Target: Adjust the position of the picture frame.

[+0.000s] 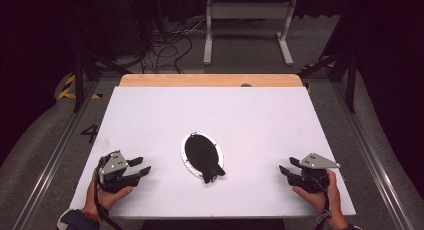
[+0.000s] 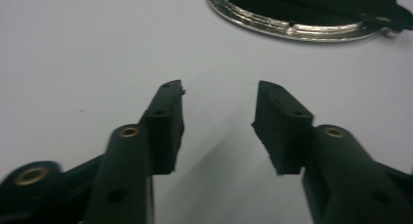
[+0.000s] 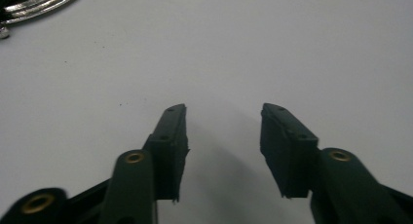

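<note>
A black oval object (image 1: 202, 156) with a short stub at its near end lies on a shiny oval metal plate (image 1: 185, 157) at the middle of the white table. My left gripper (image 1: 139, 166) rests near the front left of the table, open with nothing between its jaws, pointing right toward the plate. In the left gripper view the jaws frame bare table at the left gripper (image 2: 220, 95), with the plate's silver rim (image 2: 272, 25) ahead at upper right. My right gripper (image 1: 288, 165) sits at the front right, open and empty, pointing left. The right gripper (image 3: 224, 109) has the plate's rim (image 3: 34, 5) at far upper left.
The white table top (image 1: 215, 110) has a wooden strip (image 1: 210, 80) along its far edge. A person's hands hold both grippers at the near edge. Beyond the table are floor cables (image 1: 170, 45) and a white stand (image 1: 247, 25).
</note>
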Motion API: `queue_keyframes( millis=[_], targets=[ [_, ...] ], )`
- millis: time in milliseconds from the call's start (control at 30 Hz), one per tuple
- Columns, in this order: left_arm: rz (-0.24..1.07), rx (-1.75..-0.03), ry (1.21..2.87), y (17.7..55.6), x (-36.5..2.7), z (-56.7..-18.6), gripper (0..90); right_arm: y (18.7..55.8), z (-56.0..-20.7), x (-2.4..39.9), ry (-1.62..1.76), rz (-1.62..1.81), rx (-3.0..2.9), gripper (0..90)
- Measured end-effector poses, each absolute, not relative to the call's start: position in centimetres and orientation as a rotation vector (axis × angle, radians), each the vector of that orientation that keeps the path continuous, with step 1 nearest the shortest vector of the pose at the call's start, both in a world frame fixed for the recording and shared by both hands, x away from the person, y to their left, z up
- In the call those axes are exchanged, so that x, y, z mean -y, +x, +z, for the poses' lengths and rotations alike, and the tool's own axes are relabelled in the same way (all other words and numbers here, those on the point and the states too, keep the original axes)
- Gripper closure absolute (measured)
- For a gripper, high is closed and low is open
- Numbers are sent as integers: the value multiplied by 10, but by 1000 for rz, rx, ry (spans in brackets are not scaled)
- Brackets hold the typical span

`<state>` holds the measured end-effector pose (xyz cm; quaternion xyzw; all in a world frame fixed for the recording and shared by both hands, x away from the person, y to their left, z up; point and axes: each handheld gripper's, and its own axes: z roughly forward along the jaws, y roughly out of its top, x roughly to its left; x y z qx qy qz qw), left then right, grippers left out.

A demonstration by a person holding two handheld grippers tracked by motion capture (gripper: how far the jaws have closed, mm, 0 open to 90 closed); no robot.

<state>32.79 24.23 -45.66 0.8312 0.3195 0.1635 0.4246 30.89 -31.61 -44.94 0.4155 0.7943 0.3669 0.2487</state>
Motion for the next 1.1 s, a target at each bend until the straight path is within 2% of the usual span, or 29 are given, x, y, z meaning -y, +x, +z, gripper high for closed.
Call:
queue_keyframes(
  millis=[33, 67, 100, 133, 267, 467, 733, 1100],
  targets=[
    [409, -799, 2079, 328, -242, -457, 637, 311, -449, 315, 1120, 1003, -2170, 605],
    [419, -795, 2089, 329, -240, -456, 637, 311, -449, 315, 1120, 1003, -2170, 605],
    [414, -792, 2090, 331, -237, -456, 725, 315, -449, 311, 1099, 1036, -2196, 730],
    [403, -774, 2109, 333, -231, -455, 765, 316, -449, 309, 1085, 1048, -2201, 762],
    [399, -739, 2155, 337, -218, -456, 841, 320, -448, 295, 1043, 1048, -2230, 816],
    [375, -687, 2204, 353, -200, -458, 873, 327, -445, 274, 1005, 1063, -2260, 892],
    [308, -645, 2252, 368, -171, -463, 883, 339, -440, 232, 926, 1115, -2294, 900],
    [245, -662, 2244, 377, -158, -464, 875, 342, -448, 188, 836, 1105, -2383, 900]
  ],
)
